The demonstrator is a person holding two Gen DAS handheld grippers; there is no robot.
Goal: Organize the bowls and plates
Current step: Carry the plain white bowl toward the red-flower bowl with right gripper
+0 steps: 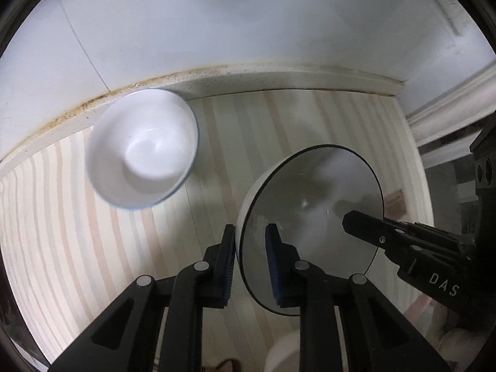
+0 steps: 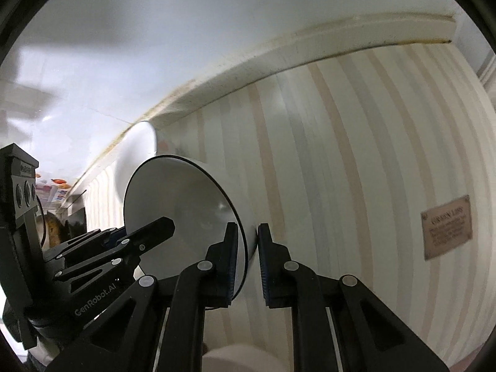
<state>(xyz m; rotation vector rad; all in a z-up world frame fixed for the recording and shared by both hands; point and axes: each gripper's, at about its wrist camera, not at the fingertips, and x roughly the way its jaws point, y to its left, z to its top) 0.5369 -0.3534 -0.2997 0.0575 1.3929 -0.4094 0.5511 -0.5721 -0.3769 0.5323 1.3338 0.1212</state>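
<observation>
A white bowl with a thin black rim (image 1: pixel 310 186) hangs tilted above the striped cloth, held from two sides. My left gripper (image 1: pixel 251 232) is shut on its near rim, one blue pad inside and one outside the wall. My right gripper (image 2: pixel 248 228) is shut on the opposite rim of the same bowl (image 2: pixel 173 192). A finger of the right gripper (image 1: pixel 372 232) reaches into the bowl from the right. A finger of the left gripper (image 2: pixel 155 229) shows at the left. A second white bowl with a blue rim (image 1: pixel 142 148) stands upright by the back ledge, partly hidden behind the held bowl (image 2: pixel 136 155).
A striped cloth (image 1: pixel 93 232) covers the table up to a stained cream ledge (image 1: pixel 217 74) below a white wall. A small brown label (image 2: pixel 446 228) lies on the cloth to the right. Something round and white (image 1: pixel 282 353) sits below the grippers.
</observation>
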